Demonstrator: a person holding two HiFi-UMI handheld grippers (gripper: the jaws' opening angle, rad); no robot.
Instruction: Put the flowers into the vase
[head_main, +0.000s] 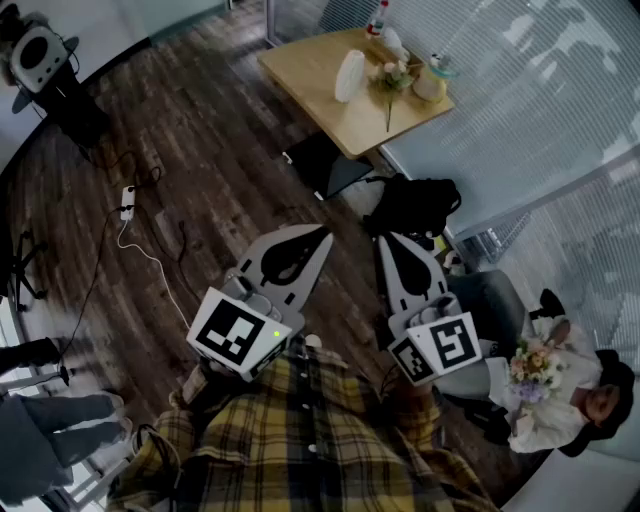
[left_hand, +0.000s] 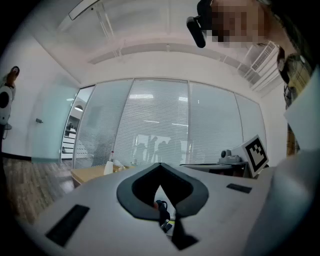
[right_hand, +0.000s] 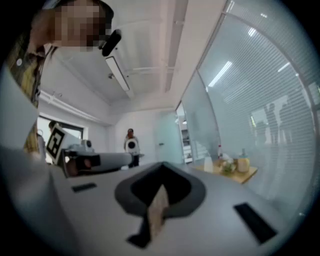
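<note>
Jaws on both sides are pressed together with nothing between them. The left gripper (head_main: 322, 238) and the right gripper (head_main: 386, 241) are held side by side in front of a plaid shirt (head_main: 300, 440). Both sit level and point toward the bench (head_main: 305, 62), well short of it, with bare wood floor (head_main: 200, 140) between.

The flowers (head_main: 393, 76) lie on the bench near its far end. A white vase (head_main: 350, 76) stands just beside them on one side and a cream pot (head_main: 431, 84) on the other. One long stem runs from the blooms toward the bench's near edge. A bottle with a red cap (head_main: 377, 18) stands at the bench's far edge, behind the flowers.

On the floor off the bench's near corner sits a black bag (head_main: 415, 205), between the bench and the right gripper. A white cable (head_main: 135, 245) trails across the floor well to the left of the bench. Glass walls with blinds (head_main: 530, 90) run along the bench's right side.
</note>
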